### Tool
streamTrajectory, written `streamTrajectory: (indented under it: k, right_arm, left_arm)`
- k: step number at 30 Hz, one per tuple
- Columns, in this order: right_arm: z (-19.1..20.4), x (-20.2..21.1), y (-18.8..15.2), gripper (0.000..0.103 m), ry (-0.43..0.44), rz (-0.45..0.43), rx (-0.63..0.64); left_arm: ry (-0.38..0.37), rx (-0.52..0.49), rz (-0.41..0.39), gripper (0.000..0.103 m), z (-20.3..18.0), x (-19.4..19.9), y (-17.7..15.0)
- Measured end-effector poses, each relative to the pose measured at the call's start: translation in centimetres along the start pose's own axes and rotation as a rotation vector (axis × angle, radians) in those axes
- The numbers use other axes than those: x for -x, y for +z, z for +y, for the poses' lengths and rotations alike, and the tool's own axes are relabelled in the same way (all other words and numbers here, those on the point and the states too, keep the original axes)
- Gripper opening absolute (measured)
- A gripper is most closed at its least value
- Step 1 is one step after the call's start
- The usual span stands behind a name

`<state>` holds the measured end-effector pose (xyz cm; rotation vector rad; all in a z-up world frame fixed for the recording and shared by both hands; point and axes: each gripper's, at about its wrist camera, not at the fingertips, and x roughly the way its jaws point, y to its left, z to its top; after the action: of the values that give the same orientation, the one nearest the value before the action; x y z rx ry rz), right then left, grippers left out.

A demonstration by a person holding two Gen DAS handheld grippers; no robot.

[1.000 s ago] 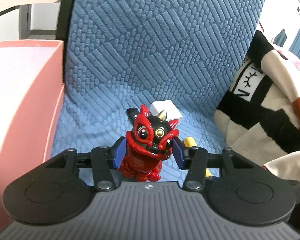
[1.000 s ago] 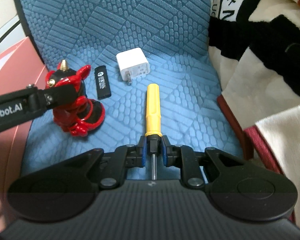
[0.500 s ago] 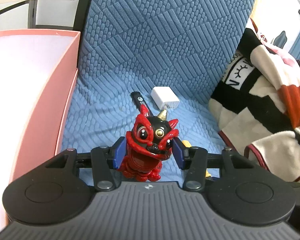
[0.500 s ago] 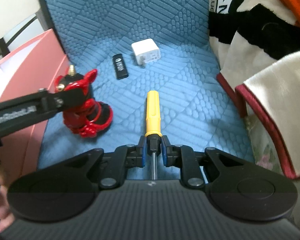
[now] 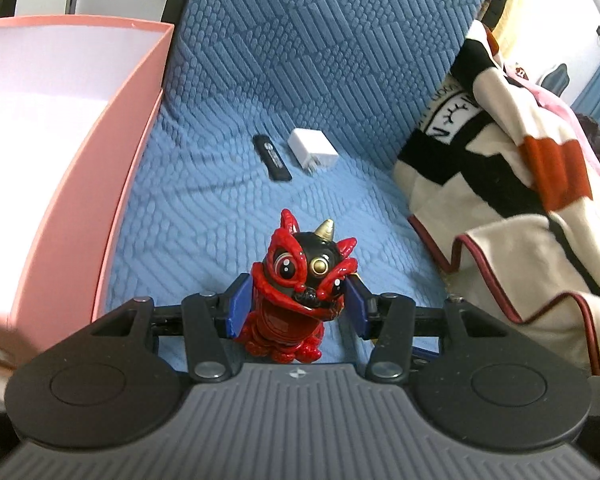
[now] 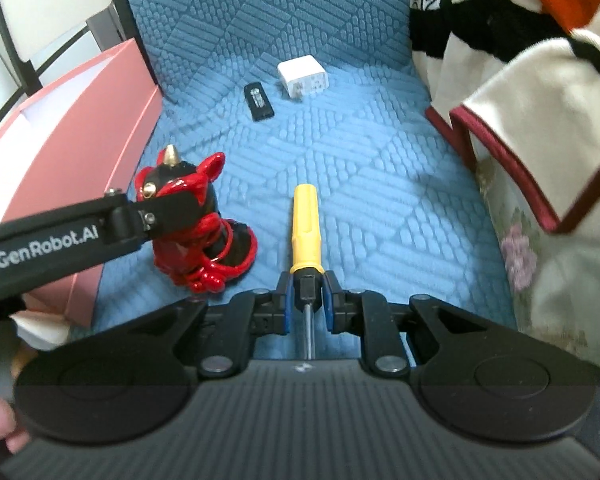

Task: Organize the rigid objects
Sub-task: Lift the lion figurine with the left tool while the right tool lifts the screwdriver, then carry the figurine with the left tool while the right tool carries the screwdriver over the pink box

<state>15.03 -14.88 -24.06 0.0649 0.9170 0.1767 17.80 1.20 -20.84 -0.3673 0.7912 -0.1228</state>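
Note:
A red and black lion figurine [image 5: 300,280] with a gold horn sits between the blue pads of my left gripper [image 5: 298,306], which is shut on it above the blue cushion. The right wrist view shows the same figurine [image 6: 196,236] at left with the left gripper's finger [image 6: 168,210] across it. My right gripper [image 6: 307,300] is shut on a yellow-handled screwdriver [image 6: 306,228], gripped at its black collar, handle pointing away. A white charger [image 5: 313,152] [image 6: 302,76] and a black USB stick [image 5: 272,157] [image 6: 258,101] lie farther back on the cushion.
A pink box [image 5: 80,152] [image 6: 72,128] with an open top stands along the cushion's left side. A striped blanket [image 5: 512,184] [image 6: 520,92] is heaped on the right. The blue quilted backrest [image 5: 320,40] rises behind. A person's fingers [image 6: 0,432] show at lower left.
Both grippers have drawn back toward the front of the cushion with their loads. The charger and USB stick now look farther away, and more of the pink box and blanket shows.

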Motion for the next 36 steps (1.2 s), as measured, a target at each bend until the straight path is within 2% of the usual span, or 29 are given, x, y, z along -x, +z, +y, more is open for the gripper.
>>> streamTrajectory:
  k: [6,8,10,13,18,21,23,26,36]
  right_arm:
    - [-0.1,-0.6,-0.1,0.020,0.002,0.011,0.010]
    - [-0.3,-0.7,-0.1,0.021,0.008,0.006,-0.003]
    - [-0.2,-0.8,0.0,0.029,-0.001,0.002,0.006]
    - [-0.1,-1.2,0.0,0.040,-0.008,0.003,0.011]
    - [0.4,-1.9,0.0,0.040,-0.055,-0.004,0.045]
    - [0.4,-2.4,0.1,0.039,-0.047,0.000,0.052]
    - [0.5,-2.5,0.1,0.035,-0.050,-0.001,0.059]
    - [0.6,-2.7,0.1,0.023,-0.037,0.011,0.068]
    - [1.0,-2.2,0.2,0.022,-0.073,-0.011,0.099]
  left_arm:
    - [0.000,-0.002,0.025,0.056,0.2,0.3,-0.5]
    - [-0.015,0.021,0.018,0.062,0.5,0.5,-0.4]
    - [-0.033,0.047,0.007,0.069,0.8,0.7,-0.2]
    - [-0.042,0.054,0.013,0.070,1.0,0.7,0.0]
    - [-0.048,0.037,0.025,0.070,0.8,0.3,0.0]
    - [-0.048,0.033,0.033,0.070,0.8,0.1,0.0]
    - [-0.052,0.031,0.036,0.070,0.8,0.0,0.0]
    - [-0.048,0.019,0.045,0.070,0.6,-0.3,0.0]
    - [-0.022,-0.019,0.056,0.071,0.3,-1.1,-0.1]
